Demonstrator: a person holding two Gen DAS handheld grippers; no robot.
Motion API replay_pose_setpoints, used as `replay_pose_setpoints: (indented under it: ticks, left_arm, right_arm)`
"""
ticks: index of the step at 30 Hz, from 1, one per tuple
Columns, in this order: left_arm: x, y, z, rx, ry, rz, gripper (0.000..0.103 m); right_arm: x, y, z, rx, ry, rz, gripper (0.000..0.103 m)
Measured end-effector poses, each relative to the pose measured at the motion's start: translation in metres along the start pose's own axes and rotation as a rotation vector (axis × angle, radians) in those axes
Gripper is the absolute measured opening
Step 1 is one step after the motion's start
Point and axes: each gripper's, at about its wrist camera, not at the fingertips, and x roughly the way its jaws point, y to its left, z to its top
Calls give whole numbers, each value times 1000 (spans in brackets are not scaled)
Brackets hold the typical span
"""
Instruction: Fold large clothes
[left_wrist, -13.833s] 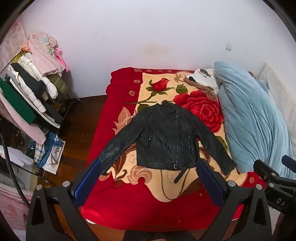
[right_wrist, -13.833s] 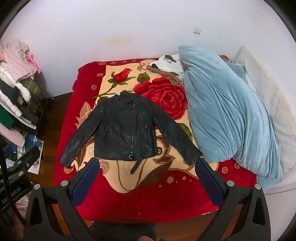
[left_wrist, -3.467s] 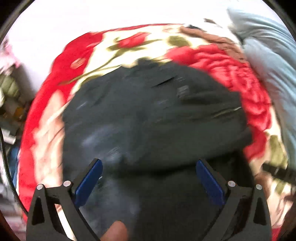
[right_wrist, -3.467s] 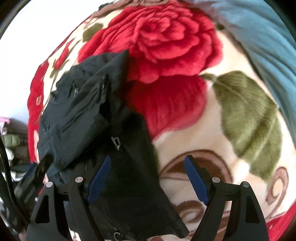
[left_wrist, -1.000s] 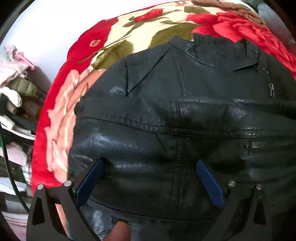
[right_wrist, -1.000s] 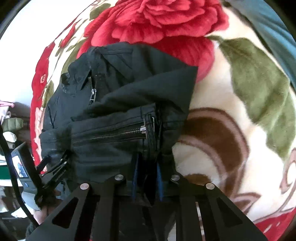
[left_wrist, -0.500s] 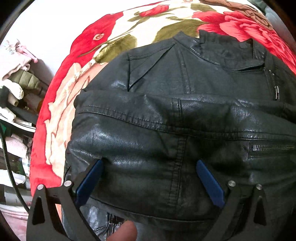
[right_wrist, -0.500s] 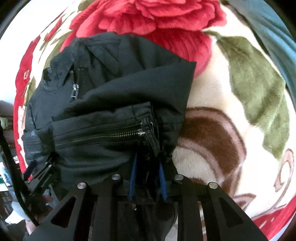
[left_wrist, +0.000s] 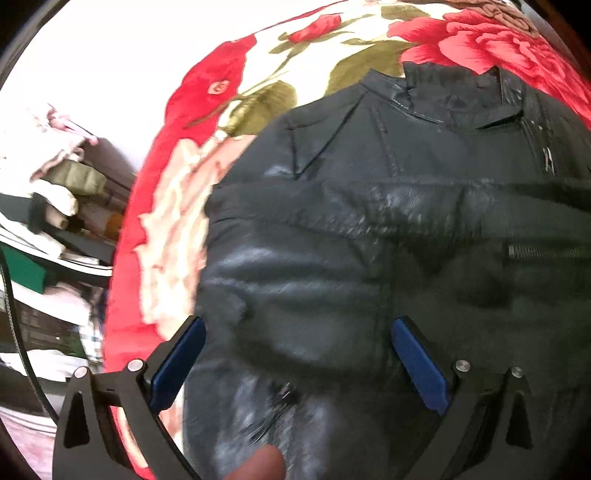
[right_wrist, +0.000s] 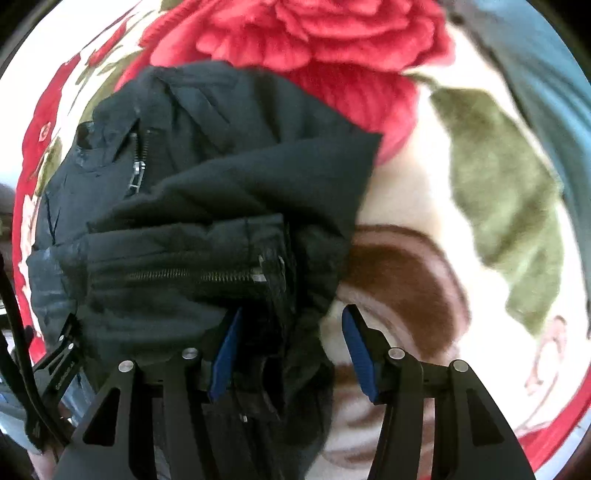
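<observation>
A black leather jacket (left_wrist: 369, 229) is seen folded on a rose-patterned blanket (left_wrist: 173, 236), filling the centre and right of the left wrist view. Its collar (left_wrist: 454, 96) lies toward the upper right, and a folded-over band with a zip (left_wrist: 543, 253) crosses the middle; the leather is creased and shiny, partly blurred. The left gripper (left_wrist: 297, 354) is held with its blue pads (left_wrist: 177, 362) wide apart above the jacket's lower part, nothing being clamped. At the left edge a rack of clothes (left_wrist: 55, 192) is visible beyond the blanket's red border. In the right wrist view the jacket (right_wrist: 207, 199) occupies the left half, with a sleeve folded across and a cuff zip (right_wrist: 207, 275) near the centre. The right gripper (right_wrist: 291, 354) is seen with its pads (right_wrist: 358, 354) parted, jacket fabric lying loosely between them at the jacket's right edge. Bare blanket (right_wrist: 461, 229) is spread over the right half of that view, with a blue quilt (right_wrist: 546, 74) at the upper right. The other gripper's black frame (right_wrist: 59, 365) shows at the lower left.
</observation>
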Motion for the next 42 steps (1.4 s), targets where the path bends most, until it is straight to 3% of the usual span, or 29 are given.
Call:
replay_pose_setpoints:
  ticks: [6, 12, 19, 25, 30, 35, 38, 42]
  left_arm:
    - [-35, 3, -36, 47, -12, 93, 103]
    - [-73, -22, -79, 49, 37, 116, 103]
    - [-133, -95, -118, 115, 54, 246, 103]
    - [-178, -178, -140, 230, -8, 338, 103]
    - [-173, -232, -155, 335, 5, 375, 103]
    - [-126, -249, -158, 349, 113, 429, 103]
    - [-111, -237, -151, 279, 144, 427, 103]
    - [-108, -221, -146, 177, 153, 402, 103]
  right_arm:
    - [-39, -22, -27, 52, -5, 4, 65]
    - [-62, -64, -56, 12, 0, 5, 65]
    - [-66, -125, -71, -90, 48, 48, 65]
    - [-69, -182, -63, -177, 89, 51, 65]
    - [-61, -217, -52, -201, 126, 21, 65]
    - [-52, -229, -44, -224, 147, 35, 65]
    - [-41, -229, -34, -226, 171, 116, 66]
    - [-20, -219, -17, -199, 221, 375, 66]
